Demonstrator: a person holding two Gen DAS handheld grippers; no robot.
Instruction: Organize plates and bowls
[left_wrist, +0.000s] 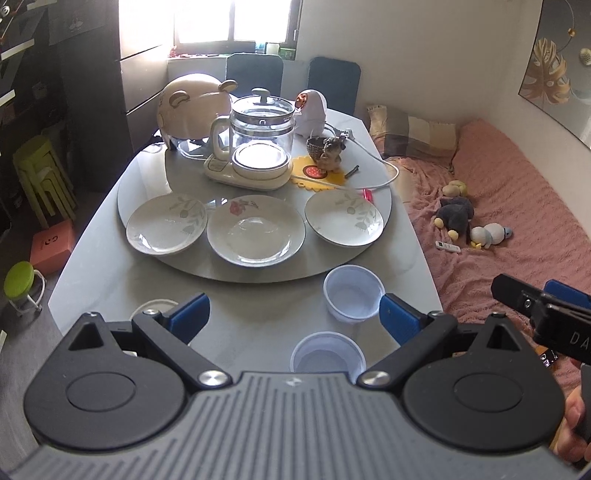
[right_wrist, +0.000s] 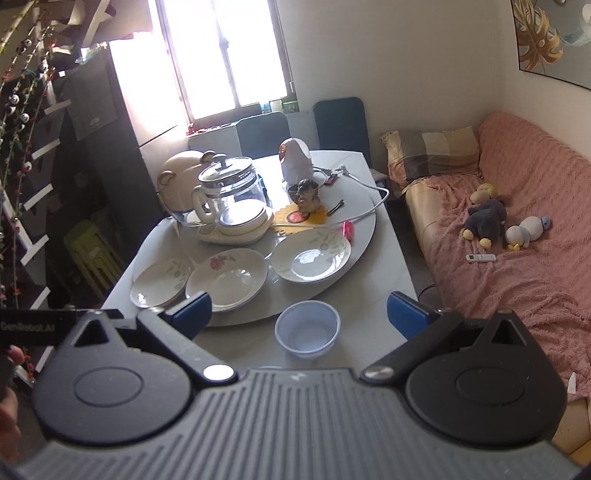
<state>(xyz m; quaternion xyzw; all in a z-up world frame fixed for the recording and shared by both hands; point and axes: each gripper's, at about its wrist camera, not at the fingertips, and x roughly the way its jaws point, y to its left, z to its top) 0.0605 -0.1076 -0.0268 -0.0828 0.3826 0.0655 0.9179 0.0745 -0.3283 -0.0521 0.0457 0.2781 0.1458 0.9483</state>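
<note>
you hold both claws wide open and empty above the table's (left_wrist: 110, 273) near edge: your left gripper (left_wrist: 293, 317) over two plastic bowls, one (left_wrist: 352, 295) ahead of the other (left_wrist: 327, 352), your right gripper (right_wrist: 299, 314) over the far bowl; three plates, left (left_wrist: 166, 223), middle (left_wrist: 256, 229) and right (left_wrist: 343, 218), sit in a row on the turntable (left_wrist: 258, 273) before a glass kettle (left_wrist: 258, 136)

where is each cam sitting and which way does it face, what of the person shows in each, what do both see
Left wrist: on the open left gripper, above the table's near edge, facing the window; shows the right gripper and a hand at right.
Right wrist: on the open right gripper, further right, facing the same way; shows a hand at left.
Shared: three plates on the turntable, kettle, a plastic bowl, pink sofa.
</note>
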